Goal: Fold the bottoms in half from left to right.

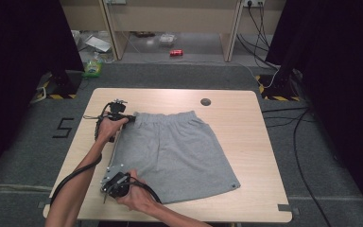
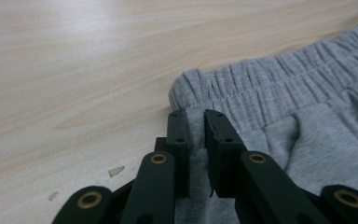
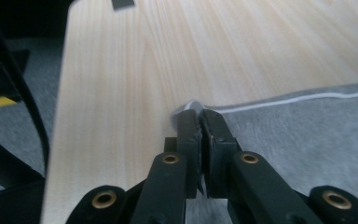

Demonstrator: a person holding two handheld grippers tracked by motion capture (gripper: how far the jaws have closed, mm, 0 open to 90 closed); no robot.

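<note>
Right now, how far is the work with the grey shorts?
Done: the grey shorts lie spread flat on the table. In hand: the left gripper is shut on the waistband corner, and the right gripper is shut on the hem corner of the same side. Left: no fold is visible yet, so the folding probably comes next.

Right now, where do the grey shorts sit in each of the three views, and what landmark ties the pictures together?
High view: the grey shorts lie flat at the table's centre-left, waistband at the far side.
Left gripper view: right half, with the elastic waistband corner just above the jaws.
Right gripper view: lower right, white-stitched hem running rightwards from the jaws.
Shared landmark: the pale wooden table.
</note>
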